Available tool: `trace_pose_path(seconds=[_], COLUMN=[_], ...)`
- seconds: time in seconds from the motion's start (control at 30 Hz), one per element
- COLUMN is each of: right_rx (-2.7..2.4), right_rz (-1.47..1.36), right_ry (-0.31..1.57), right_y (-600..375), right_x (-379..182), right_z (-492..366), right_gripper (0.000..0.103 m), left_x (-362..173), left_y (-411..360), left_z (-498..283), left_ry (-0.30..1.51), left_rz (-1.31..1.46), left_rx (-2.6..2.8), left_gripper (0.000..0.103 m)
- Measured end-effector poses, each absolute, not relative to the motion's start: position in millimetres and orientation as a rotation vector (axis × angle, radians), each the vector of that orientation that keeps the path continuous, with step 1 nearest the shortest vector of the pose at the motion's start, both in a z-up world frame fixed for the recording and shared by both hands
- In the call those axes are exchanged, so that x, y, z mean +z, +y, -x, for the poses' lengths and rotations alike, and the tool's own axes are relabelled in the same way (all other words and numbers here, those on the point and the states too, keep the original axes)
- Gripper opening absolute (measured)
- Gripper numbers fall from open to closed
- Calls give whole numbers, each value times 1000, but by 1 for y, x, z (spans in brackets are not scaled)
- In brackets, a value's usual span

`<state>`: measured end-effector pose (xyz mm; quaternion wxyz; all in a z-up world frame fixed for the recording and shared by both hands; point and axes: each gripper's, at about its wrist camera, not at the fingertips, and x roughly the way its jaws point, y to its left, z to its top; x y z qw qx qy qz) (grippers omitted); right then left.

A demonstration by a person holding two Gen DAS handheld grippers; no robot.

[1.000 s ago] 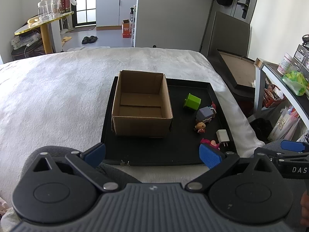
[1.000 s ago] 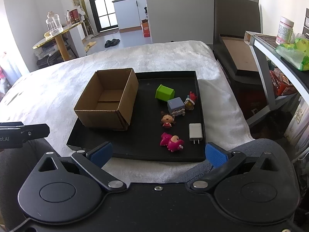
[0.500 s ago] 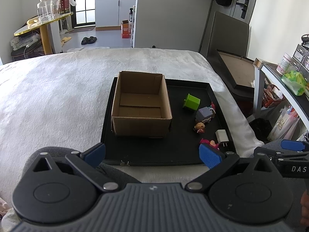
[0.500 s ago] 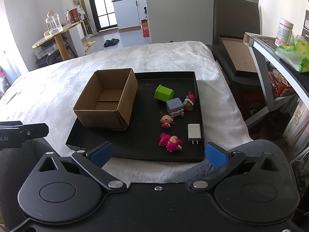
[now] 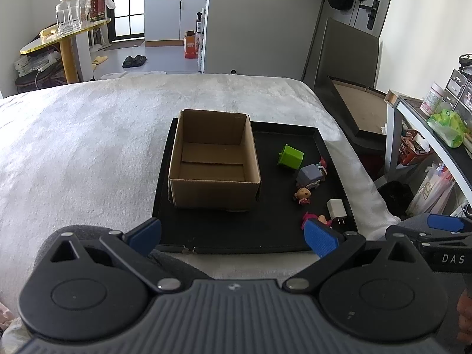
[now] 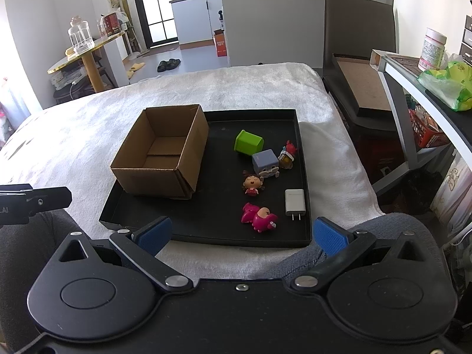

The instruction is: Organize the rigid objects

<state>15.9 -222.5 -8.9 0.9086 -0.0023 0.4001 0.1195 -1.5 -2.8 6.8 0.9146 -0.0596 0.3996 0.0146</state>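
A black tray lies on a white blanket just ahead of both grippers; on its left part, ahead and to the left of the right gripper, stands an open cardboard box, upright and with nothing inside; the toys lie loose on the tray's right part, straight ahead of the right gripper. Nearest its fingers is a pink figure lying on its side, with a white charger plug just beside it to the right; beyond these stands a small doll in red; farther on is a grey-blue cube toy, touching a small red-and-brown figure on its right; farthest is a green block, tipped on its side.

The right gripper is spread wide, its blue pads apart and holding nothing; it hovers short of the tray's near edge. The left gripper is likewise spread wide and holds nothing; the box sits straight ahead of it, the toys ahead to its right.
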Motion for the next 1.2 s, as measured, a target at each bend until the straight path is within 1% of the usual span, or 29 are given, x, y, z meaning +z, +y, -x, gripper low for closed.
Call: trace_pose_path(seconds=[0.7,1.2], right_rx=[236,256], right_rz=[2,-3], right_ry=[829,843], right_y=[-224,-222], right_x=[-7,-15], right_z=[-14,-18], right_gripper=[103,103], left_x=[10,1], left_y=[-5,2], left_z=[2,-5], left_ry=[820,836], left_rz=[124,130], left_rx=[29,24], left_gripper=[103,103])
